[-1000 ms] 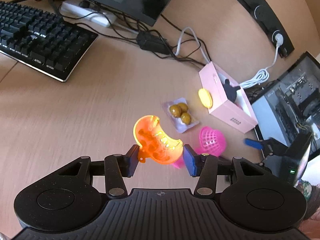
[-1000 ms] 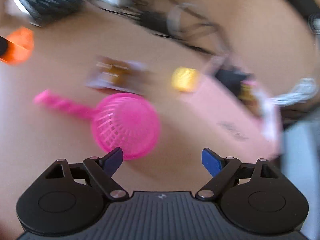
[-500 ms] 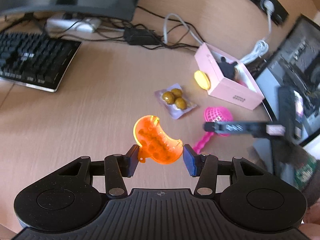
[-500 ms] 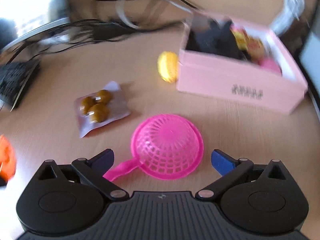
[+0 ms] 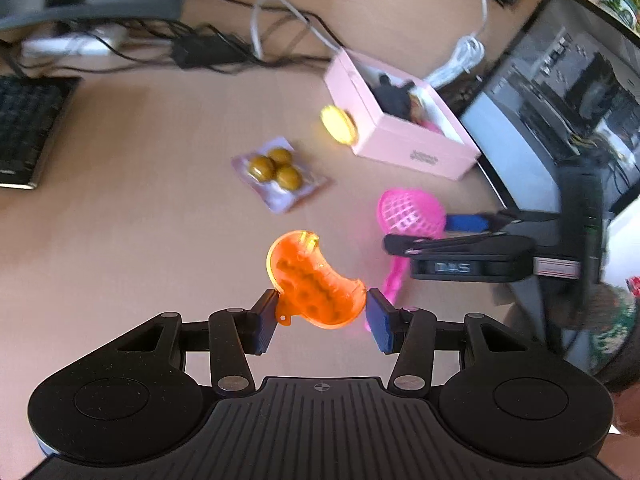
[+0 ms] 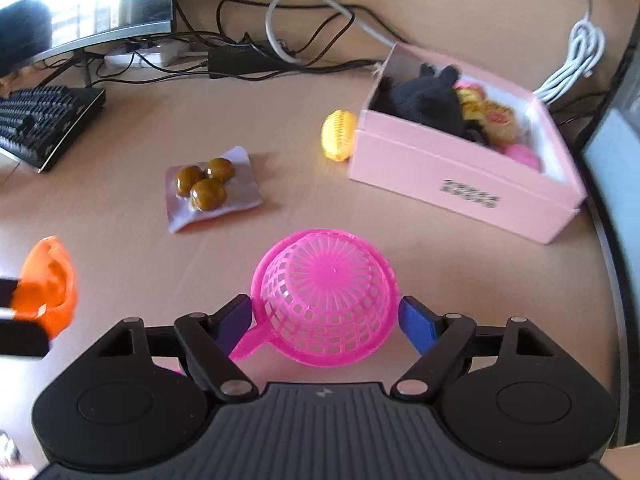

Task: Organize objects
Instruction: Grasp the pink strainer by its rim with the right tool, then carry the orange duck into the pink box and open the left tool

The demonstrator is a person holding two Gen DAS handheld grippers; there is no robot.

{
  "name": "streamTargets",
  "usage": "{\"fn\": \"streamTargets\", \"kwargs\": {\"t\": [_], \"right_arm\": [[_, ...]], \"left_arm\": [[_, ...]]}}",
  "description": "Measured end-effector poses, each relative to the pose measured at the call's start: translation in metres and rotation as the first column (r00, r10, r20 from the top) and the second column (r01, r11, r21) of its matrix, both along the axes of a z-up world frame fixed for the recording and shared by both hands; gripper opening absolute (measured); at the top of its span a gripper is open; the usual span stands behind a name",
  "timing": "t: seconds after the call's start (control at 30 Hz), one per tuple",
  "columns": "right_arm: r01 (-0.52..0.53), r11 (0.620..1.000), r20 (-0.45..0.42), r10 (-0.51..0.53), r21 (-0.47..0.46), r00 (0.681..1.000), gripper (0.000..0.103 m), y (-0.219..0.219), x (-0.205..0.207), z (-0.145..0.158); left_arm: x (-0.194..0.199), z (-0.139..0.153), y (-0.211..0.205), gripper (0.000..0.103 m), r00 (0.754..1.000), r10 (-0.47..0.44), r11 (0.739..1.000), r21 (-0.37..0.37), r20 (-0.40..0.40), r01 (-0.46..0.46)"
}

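Note:
My left gripper [image 5: 320,320] is shut on an orange translucent bean-shaped toy [image 5: 314,282] and holds it above the desk; the toy also shows at the left of the right wrist view [image 6: 50,284]. My right gripper [image 6: 326,320] is open, its fingers on either side of an upturned pink mesh strainer [image 6: 326,300] lying on the desk; I cannot tell if they touch it. The strainer [image 5: 410,214] and the right gripper [image 5: 452,232] show in the left wrist view. A pink box [image 6: 460,168] holding several toys stands beyond.
A packet of three brown balls [image 6: 210,188] lies left of centre. A yellow ridged toy [image 6: 339,134] rests against the box's left side. A keyboard [image 6: 44,120], a monitor [image 6: 88,0] and cables [image 6: 280,52] line the far desk. A computer case [image 5: 560,92] stands right.
My right gripper has moved forward until its open fingers flank the pink strainer. My left gripper has kept its hold on the orange toy and swung to the right.

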State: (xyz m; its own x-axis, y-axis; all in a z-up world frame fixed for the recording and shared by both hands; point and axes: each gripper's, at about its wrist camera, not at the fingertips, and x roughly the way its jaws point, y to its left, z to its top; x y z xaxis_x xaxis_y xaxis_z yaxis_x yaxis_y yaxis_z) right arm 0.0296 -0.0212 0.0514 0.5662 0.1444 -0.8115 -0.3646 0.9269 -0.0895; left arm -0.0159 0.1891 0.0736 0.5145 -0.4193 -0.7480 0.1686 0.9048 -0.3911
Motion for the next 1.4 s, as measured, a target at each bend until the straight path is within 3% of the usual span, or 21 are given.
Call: {"fn": "streamTargets", "kwargs": {"t": [0.3, 0.43, 0.57, 0.67, 0.77, 0.87, 0.97, 1.1, 1.3, 1.4], "right_arm": [[0.136, 0.991, 0.086, -0.136, 0.005, 0.987, 0.081, -0.067, -0.035, 0.040], [0.216, 0.975, 0.106, -0.220, 0.046, 0.970, 0.081, -0.096, -0.054, 0.047], [0.281, 0.957, 0.121, -0.288, 0.070, 0.950, 0.081, -0.115, -0.069, 0.045], [0.310, 0.948, 0.124, -0.316, 0.069, 0.941, 0.081, -0.124, -0.079, 0.038], [0.335, 0.939, 0.118, -0.342, 0.076, 0.932, 0.081, -0.130, -0.086, 0.029], [0.349, 0.932, 0.103, -0.358, 0.098, 0.928, 0.081, -0.134, -0.092, 0.024], [0.341, 0.935, 0.109, -0.351, 0.097, 0.930, 0.081, -0.135, -0.096, 0.021], [0.335, 0.937, 0.121, -0.345, 0.098, 0.931, 0.081, -0.141, -0.092, 0.020], [0.277, 0.957, 0.116, -0.286, 0.085, 0.951, 0.081, -0.147, -0.071, 0.024], [0.266, 0.962, 0.092, -0.270, 0.060, 0.958, 0.090, -0.153, -0.067, 0.023]], "left_arm": [[0.032, -0.007, -0.043, 0.052, 0.986, -0.166, 0.985, -0.053, -0.024, 0.164], [0.066, 0.014, -0.072, 0.052, 0.975, -0.220, 0.972, -0.081, 0.030, 0.222], [0.111, 0.046, -0.109, 0.052, 0.956, -0.257, 0.963, -0.049, 0.141, 0.266], [0.146, 0.068, -0.137, 0.052, 0.943, -0.255, 0.962, -0.044, 0.215, 0.270], [0.183, 0.078, -0.160, 0.053, 0.940, -0.234, 0.960, -0.094, 0.247, 0.263], [0.223, 0.069, -0.178, 0.052, 0.950, -0.213, 0.963, -0.117, 0.227, 0.244], [0.246, 0.050, -0.191, 0.052, 0.962, -0.191, 0.975, -0.075, 0.197, 0.209], [0.250, 0.026, -0.189, 0.052, 0.970, -0.164, 0.985, -0.025, 0.177, 0.172], [0.224, 0.028, -0.157, 0.052, 0.968, -0.164, 0.980, -0.076, 0.192, 0.181], [0.197, 0.031, -0.130, 0.052, 0.969, -0.145, 0.983, -0.080, 0.199, 0.163]]}}
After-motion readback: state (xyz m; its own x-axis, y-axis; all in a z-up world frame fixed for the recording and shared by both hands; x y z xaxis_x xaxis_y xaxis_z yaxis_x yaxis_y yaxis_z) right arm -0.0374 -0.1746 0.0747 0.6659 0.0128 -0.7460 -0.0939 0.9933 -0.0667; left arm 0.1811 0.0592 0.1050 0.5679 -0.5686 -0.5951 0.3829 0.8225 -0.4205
